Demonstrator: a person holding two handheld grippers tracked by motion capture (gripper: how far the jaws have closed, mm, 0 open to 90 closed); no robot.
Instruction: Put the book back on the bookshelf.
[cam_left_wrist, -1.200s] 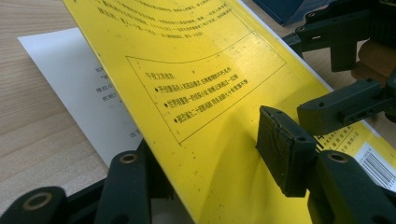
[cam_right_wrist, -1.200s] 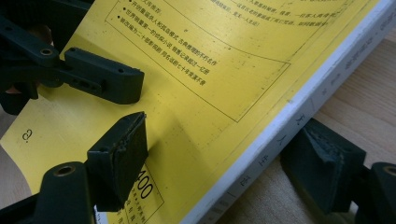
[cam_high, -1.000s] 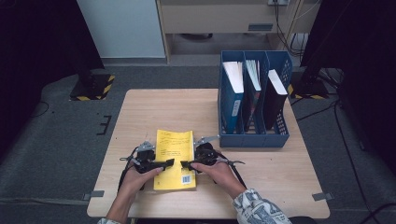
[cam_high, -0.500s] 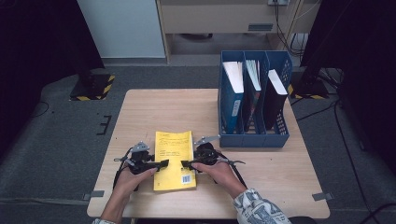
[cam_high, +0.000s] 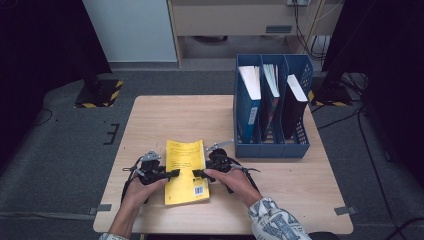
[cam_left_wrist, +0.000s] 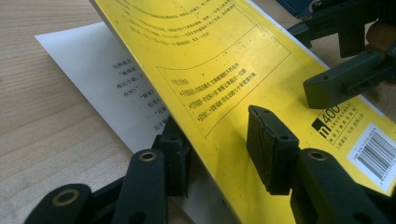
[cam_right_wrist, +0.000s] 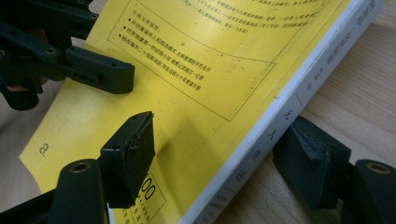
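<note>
A yellow paperback (cam_high: 186, 170) lies on the wooden table (cam_high: 165, 115) in front of the person. My left gripper (cam_high: 175, 173) is at its left edge. In the left gripper view the yellow cover (cam_left_wrist: 219, 70) is raised off a white page (cam_left_wrist: 107, 79). One pad sits under the cover's edge and the other hovers over it. These jaws (cam_left_wrist: 217, 140) have just been closing, still open. My right gripper (cam_high: 196, 173) straddles the white spine (cam_right_wrist: 299, 93), one pad over the cover and one beside the spine. Its jaws (cam_right_wrist: 219, 140) have just been closing slightly and stand open.
A blue three-slot file holder (cam_high: 270, 145) with upright books and folders stands at the table's right back, close to my right hand. Bare wood lies behind the book and to the right front. Dark floor and cables surround the table.
My left gripper's jaws have drawn closer together around the cover's edge. Both hands and the book stay where they were.
</note>
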